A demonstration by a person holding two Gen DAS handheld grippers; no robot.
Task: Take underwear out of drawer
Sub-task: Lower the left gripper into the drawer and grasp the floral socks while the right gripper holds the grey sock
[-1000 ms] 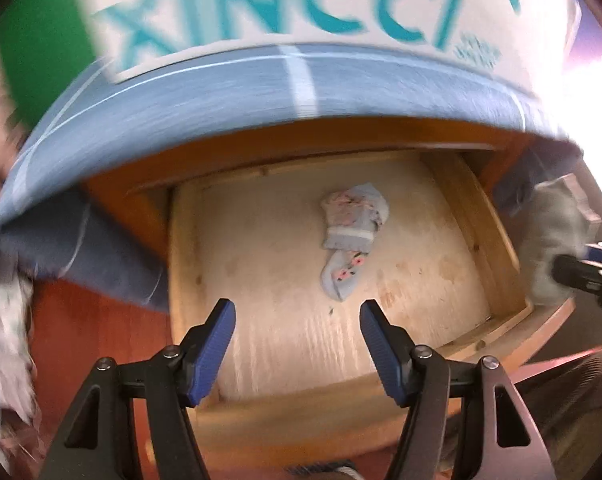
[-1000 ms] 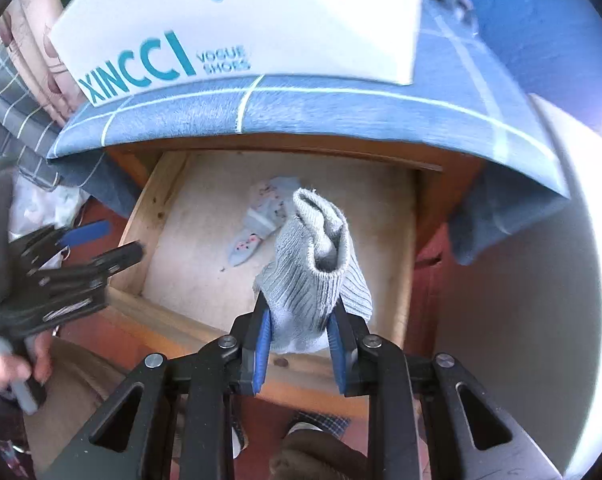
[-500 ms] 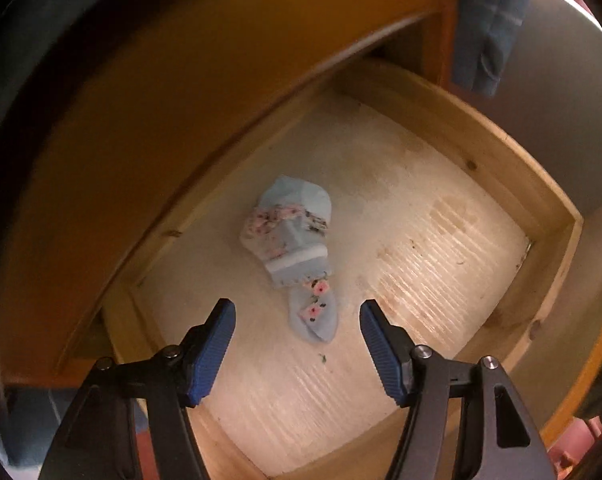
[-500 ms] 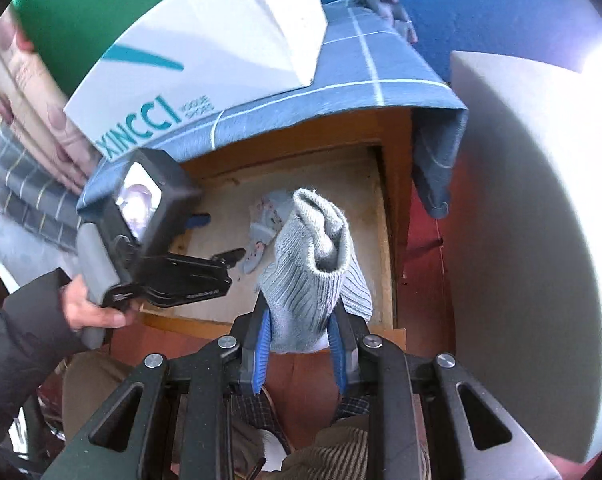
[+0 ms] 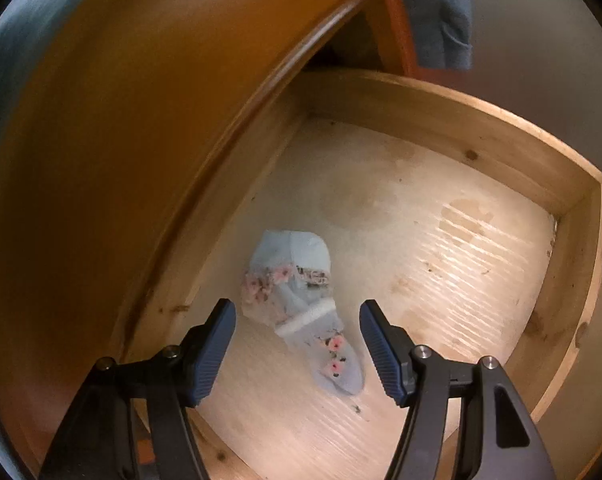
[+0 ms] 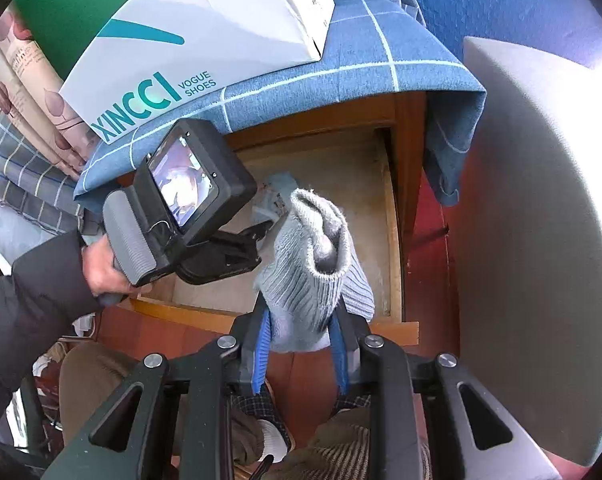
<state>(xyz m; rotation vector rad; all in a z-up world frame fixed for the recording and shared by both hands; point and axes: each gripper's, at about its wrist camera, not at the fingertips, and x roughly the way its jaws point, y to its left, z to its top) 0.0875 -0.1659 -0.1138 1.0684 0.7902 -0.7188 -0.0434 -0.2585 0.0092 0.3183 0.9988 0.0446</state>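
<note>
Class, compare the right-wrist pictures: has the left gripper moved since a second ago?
Yes. The left gripper has gone from outside the drawer's left front corner to over its floor, jaws open, beside the grey knit item.

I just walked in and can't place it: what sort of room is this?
Probably a bedroom at home. An open wooden drawer holds a floral garment, a checked blue cloth drapes the cabinet with a shoe box on top, and folded bedding is stacked beside it.
</note>
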